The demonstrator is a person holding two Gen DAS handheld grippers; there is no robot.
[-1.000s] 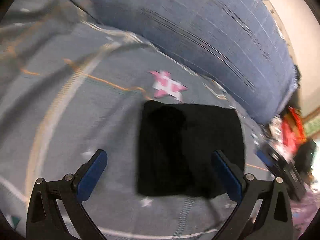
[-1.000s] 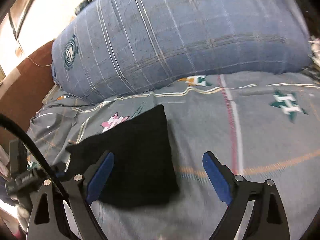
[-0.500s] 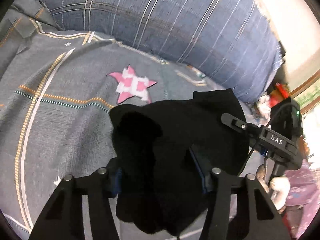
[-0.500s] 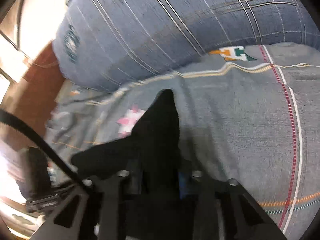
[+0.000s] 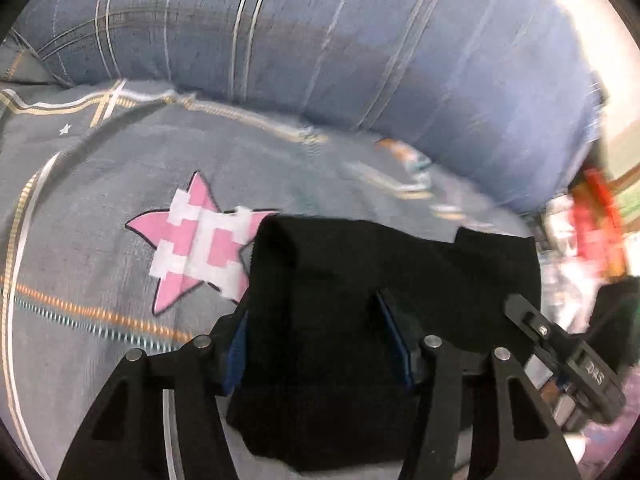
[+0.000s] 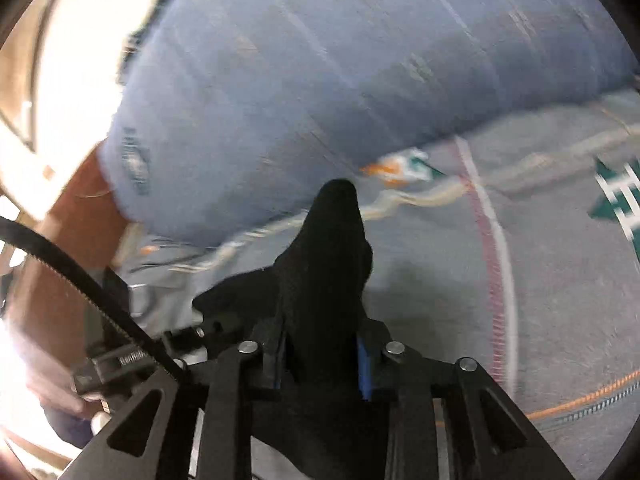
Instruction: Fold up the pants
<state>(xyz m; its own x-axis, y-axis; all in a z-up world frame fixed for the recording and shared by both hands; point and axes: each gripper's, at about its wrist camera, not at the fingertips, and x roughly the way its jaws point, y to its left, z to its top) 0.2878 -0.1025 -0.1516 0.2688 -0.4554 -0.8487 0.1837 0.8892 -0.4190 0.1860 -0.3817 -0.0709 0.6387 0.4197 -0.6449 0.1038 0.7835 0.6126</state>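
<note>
We read "DAS" in white on black plastic block of right gripper (image 5: 592, 372); other markings too blurred.

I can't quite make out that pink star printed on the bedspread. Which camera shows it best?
The left wrist view: the pink star lies in plain sight on the bedspread, only its right tip covered by the black pants that the left gripper clamps. The right wrist view shows no pink star.
</note>
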